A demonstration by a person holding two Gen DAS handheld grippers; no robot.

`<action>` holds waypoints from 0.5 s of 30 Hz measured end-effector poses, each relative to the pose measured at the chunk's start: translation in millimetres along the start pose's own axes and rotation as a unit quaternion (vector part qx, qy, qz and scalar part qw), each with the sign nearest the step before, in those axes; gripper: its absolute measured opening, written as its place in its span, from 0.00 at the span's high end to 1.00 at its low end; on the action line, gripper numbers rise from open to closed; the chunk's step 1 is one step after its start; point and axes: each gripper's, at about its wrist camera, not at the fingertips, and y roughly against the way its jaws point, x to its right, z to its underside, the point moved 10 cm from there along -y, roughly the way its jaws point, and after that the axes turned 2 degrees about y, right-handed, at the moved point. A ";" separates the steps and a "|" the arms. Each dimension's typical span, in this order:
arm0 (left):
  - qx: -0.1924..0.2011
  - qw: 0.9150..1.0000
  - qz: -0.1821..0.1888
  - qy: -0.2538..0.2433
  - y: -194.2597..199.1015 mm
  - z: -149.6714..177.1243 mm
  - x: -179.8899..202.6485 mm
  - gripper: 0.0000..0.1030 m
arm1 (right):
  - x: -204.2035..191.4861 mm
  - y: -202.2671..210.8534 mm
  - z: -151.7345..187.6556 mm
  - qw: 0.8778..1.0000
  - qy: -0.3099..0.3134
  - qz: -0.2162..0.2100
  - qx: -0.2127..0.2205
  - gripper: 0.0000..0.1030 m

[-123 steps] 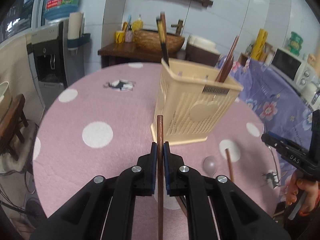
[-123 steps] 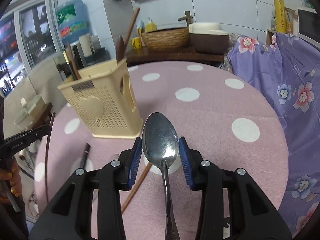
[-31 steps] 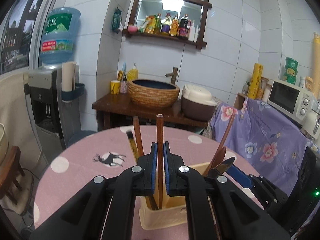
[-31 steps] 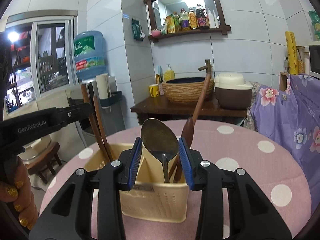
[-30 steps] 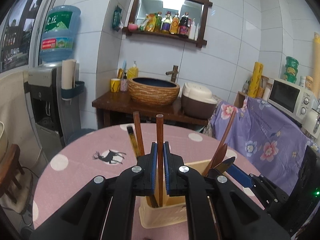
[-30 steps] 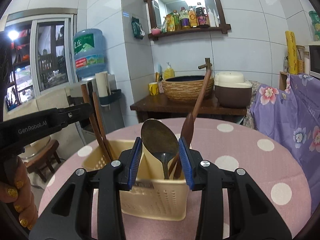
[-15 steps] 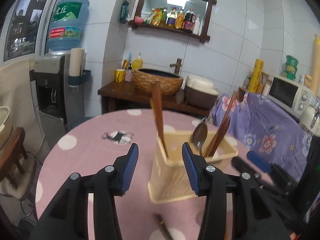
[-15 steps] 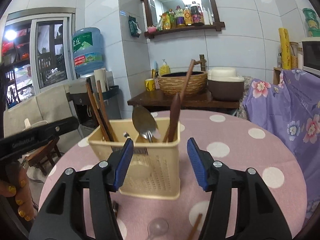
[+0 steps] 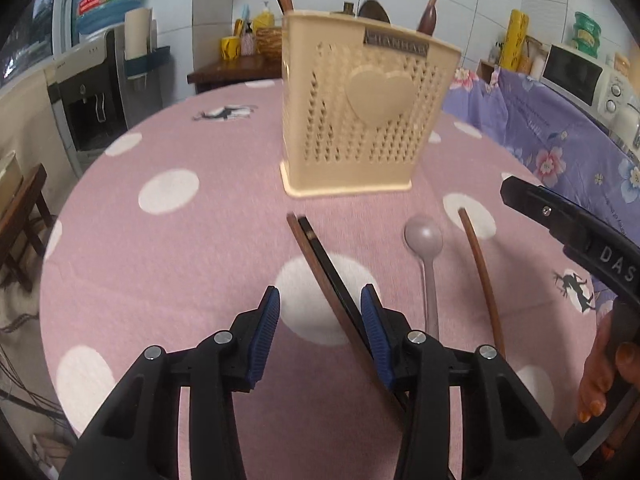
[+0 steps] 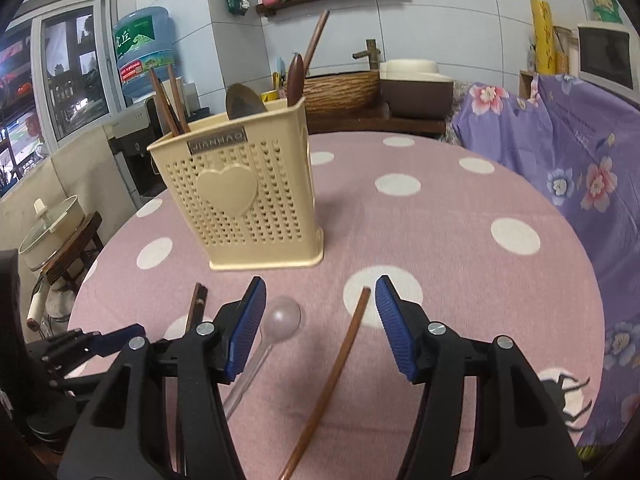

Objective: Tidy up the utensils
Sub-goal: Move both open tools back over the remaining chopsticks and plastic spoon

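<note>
A cream perforated utensil holder stands on the pink dotted table. It holds chopsticks, a metal spoon and a dark wooden spoon. My left gripper hangs low over the table with its jaws closing. A brown and a black chopstick lie between them, beside the right pad and not pinched. My right gripper is opening, and a single brown chopstick lies on the cloth between its jaws. A clear plastic spoon rests by its left finger.
A purple floral cloth drapes the furniture on the right. A pot on a wooden stool stands off the table's left side. A person's hand grips the right tool. A microwave sits at the far right.
Both grippers came down from above the holder to the table in front of it. The left let go of its chopstick, the right of the metal spoon, both left in the holder. Both jaws opened.
</note>
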 end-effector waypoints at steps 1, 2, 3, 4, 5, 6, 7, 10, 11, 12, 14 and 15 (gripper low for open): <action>-0.004 1.000 -0.001 0.002 -1.8 3.3 -0.6 0.60 | 0.3 0.4 2.7 1.000 -0.002 0.001 -0.003 0.36; -0.007 1.000 -0.005 0.001 -3.4 5.8 -1.2 0.61 | 0.9 1.1 5.8 1.000 -0.004 0.000 -0.004 0.36; -0.009 1.000 -0.009 0.001 -4.7 7.4 -1.7 0.61 | 0.8 1.6 7.8 1.000 -0.007 0.000 -0.006 0.36; -0.012 1.000 -0.010 0.002 -5.8 9.4 -1.7 0.62 | 0.6 1.6 8.9 1.000 -0.008 -0.001 -0.008 0.36; -0.015 1.000 -0.008 0.003 -6.8 10.9 -0.9 0.62 | -0.3 1.6 10.9 1.000 -0.008 -0.003 -0.011 0.36; -0.018 1.000 -0.007 0.004 -7.8 12.4 -0.4 0.63 | -0.9 1.5 12.0 1.000 -0.009 -0.005 -0.012 0.36; -0.018 1.000 -0.008 0.004 -8.3 13.4 0.0 0.63 | -1.8 1.5 12.8 1.000 -0.010 -0.006 -0.013 0.36; -0.013 1.000 -0.018 0.000 -8.0 14.4 1.3 0.63 | -4.0 1.7 15.5 1.000 -0.013 -0.011 -0.015 0.36; -0.013 1.000 -0.020 0.000 -8.0 15.0 1.8 0.63 | -4.7 1.6 16.0 1.000 -0.013 -0.012 -0.016 0.36; -0.013 1.000 -0.022 -0.001 -8.0 15.2 1.7 0.63 | -5.6 1.2 16.9 1.000 -0.013 -0.012 -0.018 0.36; -0.012 0.999 -0.029 -0.006 -7.5 16.8 2.0 0.64 | -6.9 -0.1 18.9 1.000 -0.013 -0.014 -0.022 0.35; -0.011 1.000 -0.028 -0.008 -6.3 17.1 0.4 0.64 | -7.0 -0.4 19.6 1.000 -0.013 -0.014 -0.023 0.35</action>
